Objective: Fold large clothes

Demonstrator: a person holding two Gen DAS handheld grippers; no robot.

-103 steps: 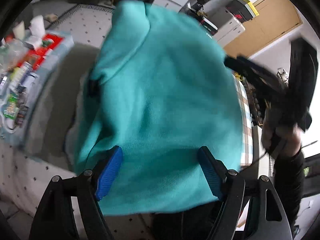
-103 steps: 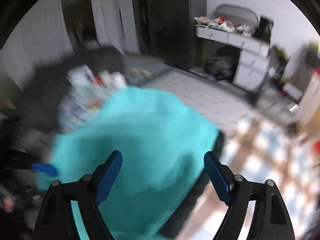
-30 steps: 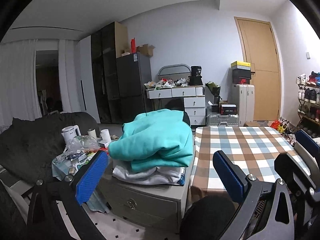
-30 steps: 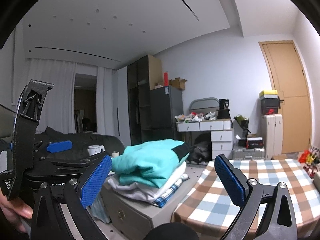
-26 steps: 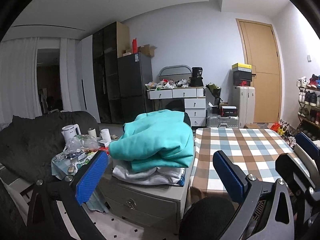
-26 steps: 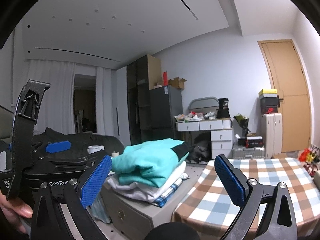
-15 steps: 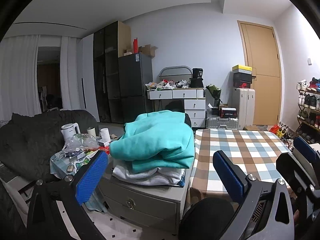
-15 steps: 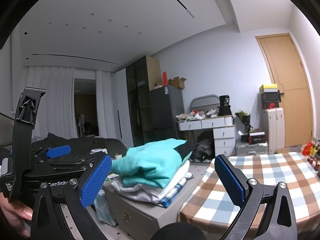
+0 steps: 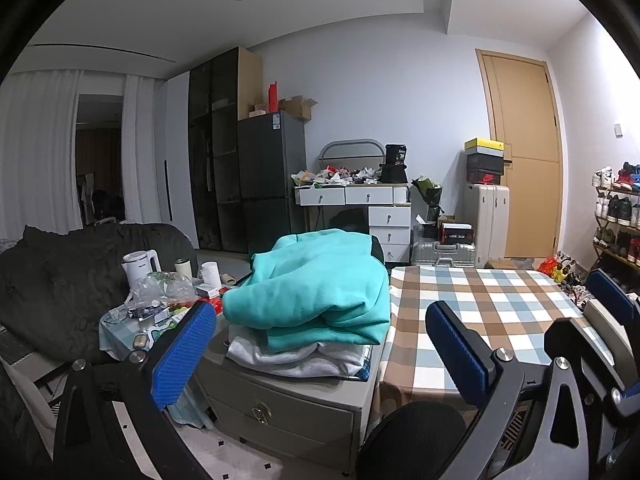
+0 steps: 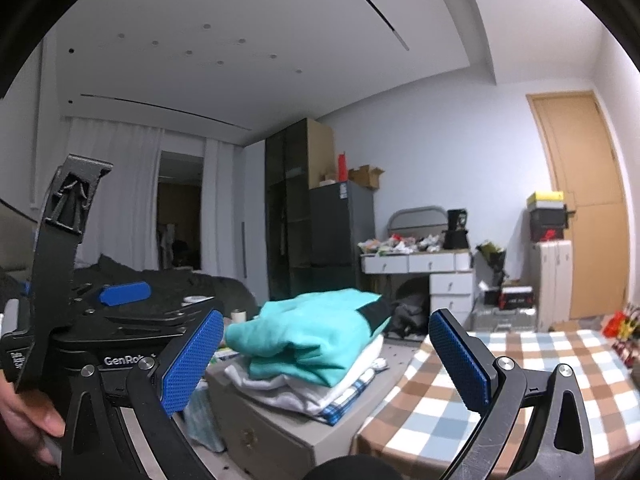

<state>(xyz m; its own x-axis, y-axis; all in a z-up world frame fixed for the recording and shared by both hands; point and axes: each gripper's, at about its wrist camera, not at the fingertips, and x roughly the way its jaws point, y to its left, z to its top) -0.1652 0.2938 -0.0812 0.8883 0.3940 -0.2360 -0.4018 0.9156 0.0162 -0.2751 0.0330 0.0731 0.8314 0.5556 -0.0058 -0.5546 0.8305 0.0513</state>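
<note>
**Folded teal top sits on the pile, both grippers held back**

The teal top point(image 9: 316, 292) is folded. It lies on top of a small pile of clothes point(image 9: 296, 356). Under it are white clothes and a bit of blue checked cloth at the bottom. The pile sits on a grey drawer cabinet point(image 9: 280, 408).

Just to the right of the cabinet is a table with a brown, blue and white checked cloth point(image 9: 488, 320). To the left is a low table point(image 9: 120, 324) full of small things, with a white kettle point(image 9: 138, 266) on it. A dark sofa point(image 9: 56, 272) is farther left.

The left gripper point(image 9: 320, 352) is near the camera and away from the pile. Its two blue pads point(image 9: 180, 350) are wide apart and hold nothing.

The right gripper point(image 10: 326, 364) is the same. Its blue pads point(image 10: 192, 360) are wide apart and touch nothing. In the right wrist view, the pile is seen between them, farther off. A hand point(image 10: 24, 420) holding the other tool shows at the left edge.

Far back are a white desk point(image 9: 352, 200) with drawers, a dark fridge point(image 9: 268, 180) and a wooden door point(image 9: 524, 152).
</note>
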